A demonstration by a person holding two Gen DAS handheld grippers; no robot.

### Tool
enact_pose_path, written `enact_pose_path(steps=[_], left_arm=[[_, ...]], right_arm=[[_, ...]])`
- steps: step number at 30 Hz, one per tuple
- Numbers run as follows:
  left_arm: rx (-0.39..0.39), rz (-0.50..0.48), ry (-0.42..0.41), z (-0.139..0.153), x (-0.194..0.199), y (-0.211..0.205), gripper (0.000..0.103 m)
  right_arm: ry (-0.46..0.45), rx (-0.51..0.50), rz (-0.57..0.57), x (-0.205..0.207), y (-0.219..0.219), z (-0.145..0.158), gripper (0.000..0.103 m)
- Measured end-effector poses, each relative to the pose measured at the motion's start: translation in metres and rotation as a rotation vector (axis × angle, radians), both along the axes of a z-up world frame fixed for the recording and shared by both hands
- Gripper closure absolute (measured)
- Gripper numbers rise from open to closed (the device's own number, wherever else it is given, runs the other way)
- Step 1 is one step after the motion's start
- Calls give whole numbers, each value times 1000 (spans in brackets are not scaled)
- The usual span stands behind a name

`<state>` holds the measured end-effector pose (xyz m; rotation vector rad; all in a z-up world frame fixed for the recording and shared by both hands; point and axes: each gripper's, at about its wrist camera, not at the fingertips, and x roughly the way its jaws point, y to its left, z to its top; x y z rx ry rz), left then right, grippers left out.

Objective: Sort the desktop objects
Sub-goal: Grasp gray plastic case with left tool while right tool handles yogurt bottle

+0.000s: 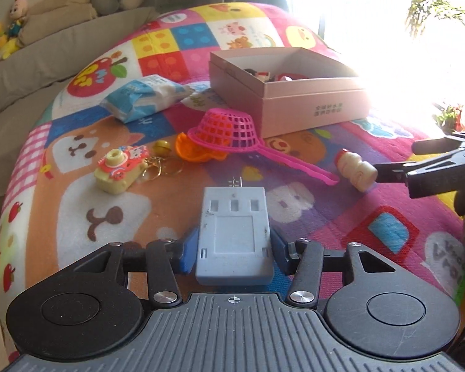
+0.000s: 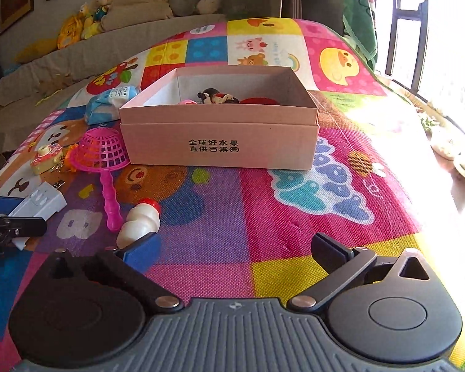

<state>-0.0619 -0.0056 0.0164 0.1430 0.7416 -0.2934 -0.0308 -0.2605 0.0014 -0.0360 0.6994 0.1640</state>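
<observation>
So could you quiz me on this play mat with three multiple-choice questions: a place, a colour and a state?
1. Where does the small bottle lie?
A. in the box
B. on the mat
C. on the sofa

2. What colour is the strainer?
A. pink
B. green
C. white

3. What are the left tongs doing?
A. standing open
B. gripping the camera toy
C. gripping the grey block

Answers: 1 B, it rests on the mat in front of the box. 2 A, its mesh and handle are pink. 3 C, both pads press its sides.
</observation>
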Motion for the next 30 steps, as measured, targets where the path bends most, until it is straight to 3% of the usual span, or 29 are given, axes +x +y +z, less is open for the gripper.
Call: enact_pose_path(steps=[6, 9, 11, 13, 15, 17, 25, 27, 30], left_arm=[[51, 59, -16, 0, -7, 13, 28], [180, 161, -63, 0, -3, 29, 16], [252, 254, -86, 0, 3, 40, 15], [177, 288, -58, 6, 7, 55, 14], [25, 258, -13, 13, 9, 66, 6], [-46, 226, 6, 15, 11, 62, 6], [8, 251, -5, 3, 42, 30, 6], [16, 264, -9, 1, 46, 31, 15], [8, 250, -11, 2, 43, 36, 16]], right_arm=[[-4, -20, 10, -2, 3, 0, 0], [-4, -29, 13, -2, 5, 0, 0], [0, -30, 12, -1, 6, 0, 0], [5, -29, 10, -1, 6, -1, 0], [11, -30, 9, 0, 6, -1, 0], [20, -32, 9, 1, 7, -2, 0], [-34, -81, 67, -10, 19, 0, 0], [-34, -58, 84, -12, 19, 2, 0], [-44, -22, 155, -16, 25, 6, 0]])
